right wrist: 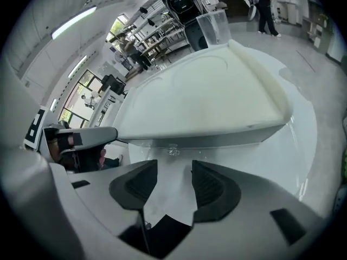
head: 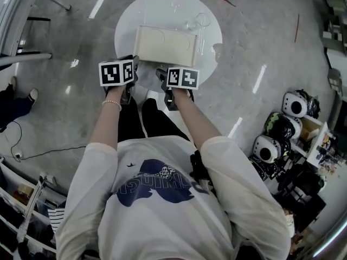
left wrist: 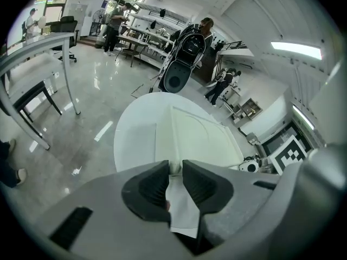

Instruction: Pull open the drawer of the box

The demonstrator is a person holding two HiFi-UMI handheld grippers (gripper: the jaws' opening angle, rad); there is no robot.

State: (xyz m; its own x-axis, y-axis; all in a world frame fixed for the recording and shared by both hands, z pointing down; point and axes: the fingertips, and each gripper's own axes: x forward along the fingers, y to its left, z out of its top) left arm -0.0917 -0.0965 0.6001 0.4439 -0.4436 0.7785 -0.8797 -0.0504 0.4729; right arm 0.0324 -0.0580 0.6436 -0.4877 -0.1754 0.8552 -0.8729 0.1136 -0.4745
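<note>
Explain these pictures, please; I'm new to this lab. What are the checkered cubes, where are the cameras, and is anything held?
No robot: a person holds a claw tool in each hand; the marker cubes belong to those tools. One picture looks down from the person's head, the others along each claw. On the round white table stands a cream box, a clear cup behind it. The right claw is open and empty, facing the drawer's small knob. The left claw sits at the box's near corner; whether it pinches is unclear.
</note>
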